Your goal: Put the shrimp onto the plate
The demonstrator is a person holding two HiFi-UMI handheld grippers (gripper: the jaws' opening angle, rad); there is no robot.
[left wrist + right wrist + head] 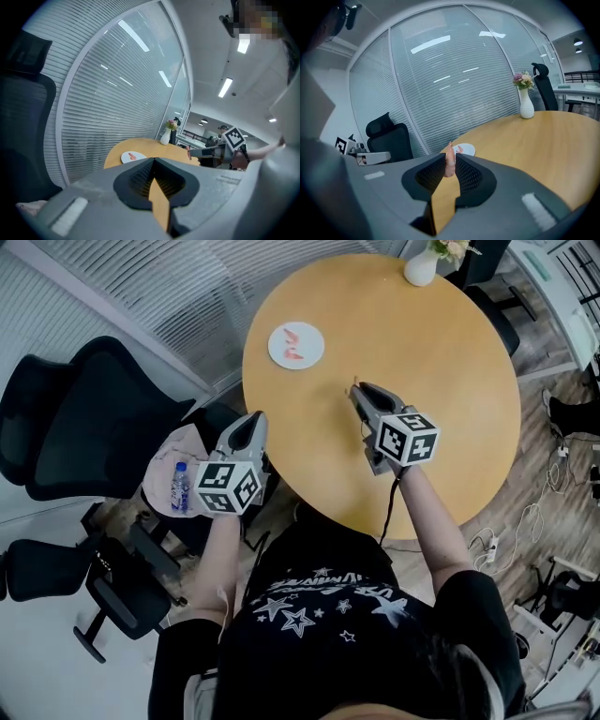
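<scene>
A white plate (295, 345) with a pink shrimp (292, 341) on it lies at the far left of the round wooden table (441, 381). My right gripper (356, 389) hovers over the table, nearer me than the plate, shut on another pink shrimp (450, 161) that stands upright between the jaws. In the right gripper view the plate (465, 150) shows just beyond the jaw tips. My left gripper (254, 420) hangs at the table's left edge, shut with nothing in it. From the left gripper view the plate (132, 156) lies ahead on the table.
A white vase with flowers (421, 265) stands at the table's far edge. Black office chairs (84, 418) crowd the left side. A water bottle (180, 486) lies on a pink seat (187, 448) under my left gripper. Cables (511, 531) run over the floor at right.
</scene>
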